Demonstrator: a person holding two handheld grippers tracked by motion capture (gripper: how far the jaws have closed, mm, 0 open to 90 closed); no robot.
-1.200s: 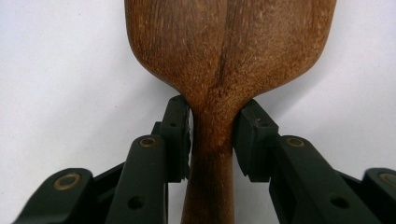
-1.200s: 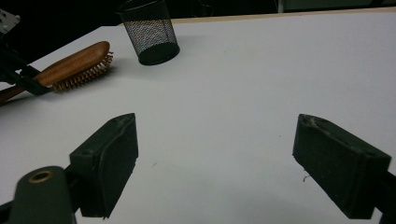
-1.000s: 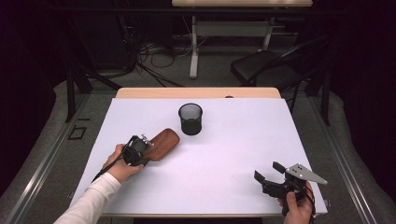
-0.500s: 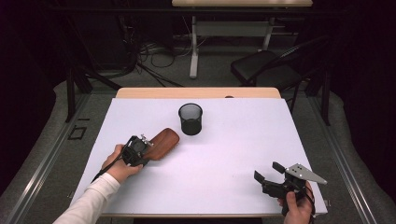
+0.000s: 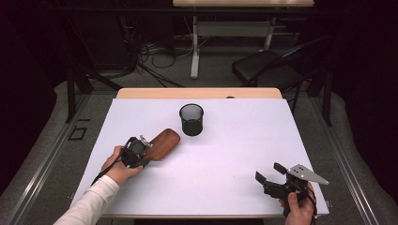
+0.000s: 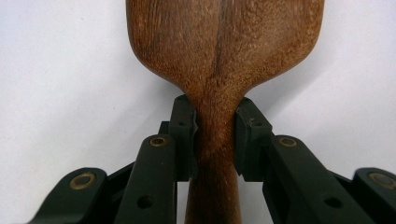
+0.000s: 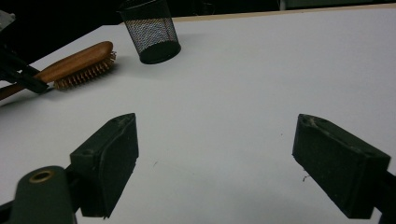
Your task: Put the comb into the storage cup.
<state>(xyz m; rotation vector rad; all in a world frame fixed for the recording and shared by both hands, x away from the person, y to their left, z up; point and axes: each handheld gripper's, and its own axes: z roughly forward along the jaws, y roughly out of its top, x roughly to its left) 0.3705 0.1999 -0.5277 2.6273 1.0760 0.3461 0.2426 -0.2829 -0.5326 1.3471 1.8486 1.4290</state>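
Left gripper (image 5: 141, 151): near left of the table, jaws pinching the neck of a wooden hairbrush (image 5: 162, 143). In the left gripper view both pads (image 6: 184, 135) press the handle where it widens into the brush head (image 6: 224, 42).

Right gripper (image 5: 271, 180): near right corner, jaws spread wide, nothing between them; a grey three-cornered plate sits on top.

Hairbrush: lies on the table just near-left of the mesh cup, head pointing far-right. The high view gives its smooth brown back; the right gripper view (image 7: 77, 63) gives its bristles, turned down to the table.

Mesh pen cup (image 5: 191, 119): black, upright, at the table's centre toward the far side; in the right gripper view (image 7: 150, 32) it stands just beside the brush tip, apart from it.

Table (image 5: 244, 140): white top, pale wooden strip along the far edge.

Room: dark; grey floor, cables, a black chair (image 5: 267, 70) and a second table's legs beyond.
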